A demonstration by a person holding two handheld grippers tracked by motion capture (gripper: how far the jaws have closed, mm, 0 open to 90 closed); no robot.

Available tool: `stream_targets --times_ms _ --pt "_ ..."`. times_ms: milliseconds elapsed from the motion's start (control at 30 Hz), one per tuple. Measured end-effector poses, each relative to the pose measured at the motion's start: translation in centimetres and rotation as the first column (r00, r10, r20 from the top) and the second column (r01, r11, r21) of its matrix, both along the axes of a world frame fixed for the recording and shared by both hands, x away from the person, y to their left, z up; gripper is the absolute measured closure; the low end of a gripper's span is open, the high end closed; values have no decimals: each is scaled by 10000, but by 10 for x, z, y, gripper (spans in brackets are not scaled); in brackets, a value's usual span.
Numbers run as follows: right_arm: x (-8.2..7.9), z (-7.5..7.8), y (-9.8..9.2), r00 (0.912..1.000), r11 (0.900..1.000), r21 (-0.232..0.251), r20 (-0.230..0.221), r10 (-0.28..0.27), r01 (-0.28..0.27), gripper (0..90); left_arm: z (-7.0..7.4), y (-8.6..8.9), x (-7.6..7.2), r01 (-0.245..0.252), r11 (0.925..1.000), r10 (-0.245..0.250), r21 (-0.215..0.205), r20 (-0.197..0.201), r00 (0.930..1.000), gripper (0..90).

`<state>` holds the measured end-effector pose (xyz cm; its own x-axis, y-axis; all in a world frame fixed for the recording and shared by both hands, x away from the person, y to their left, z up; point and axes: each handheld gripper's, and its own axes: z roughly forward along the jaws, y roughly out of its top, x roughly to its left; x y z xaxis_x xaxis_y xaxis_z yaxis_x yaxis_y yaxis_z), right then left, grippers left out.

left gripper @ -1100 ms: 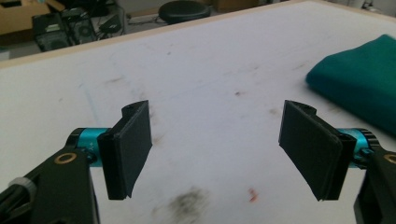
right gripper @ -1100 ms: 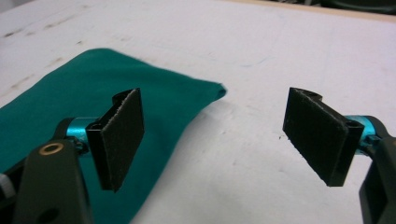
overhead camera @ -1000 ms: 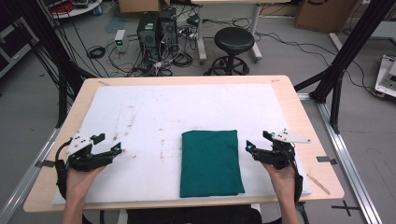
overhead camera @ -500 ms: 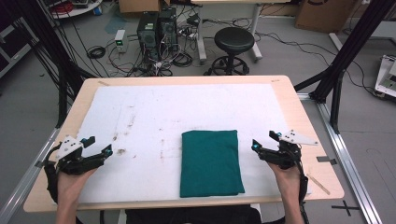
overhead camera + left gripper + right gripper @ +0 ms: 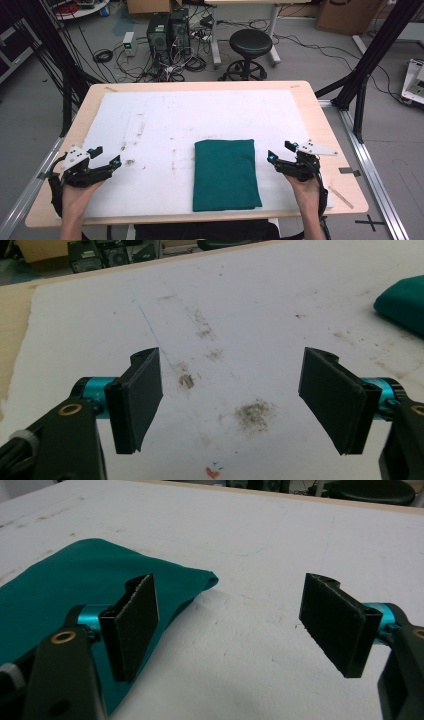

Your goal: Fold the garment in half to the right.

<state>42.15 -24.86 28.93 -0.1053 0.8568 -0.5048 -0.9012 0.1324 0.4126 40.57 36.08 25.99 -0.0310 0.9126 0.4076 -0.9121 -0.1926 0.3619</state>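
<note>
Open white mat (image 5: pixel 200 120) around cloth (image 5: pixel 225 172)

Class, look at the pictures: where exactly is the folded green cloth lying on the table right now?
In the high view the green cloth lies flat on the white mat, near the table's front edge, between the two grippers and closer to the right gripper.

Left tongs (image 5: pixel 107 156): black body w/ 2 flat black jaws, each on a shiny blue-green tube. A gold ring sits on the black part near each tube. A grey 3-corner plate rides on top, w/ small dark dots. Tiny blue-green tips at the front.

Right tongs (image 5: pixel 280 151): same look, black w/ blue-green bits, grey plate on top, gold ring by the tube. Jaw pads are rough & dark.

Black cables run back along both forearms. No sleeves seen.
</note>
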Motion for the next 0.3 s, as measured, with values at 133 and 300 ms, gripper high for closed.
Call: stream_targets --times_ms 133,300 --pt "0 0 1 10000 10000 -12 21 -25 25 233 0 0 1 -12 10000 12 -9 -10 10000 255" --pt "-1 0 3 10000 10000 -76 42 -25 26 229 0 1 1 -8 10000 8 -10 -6 10000 255"
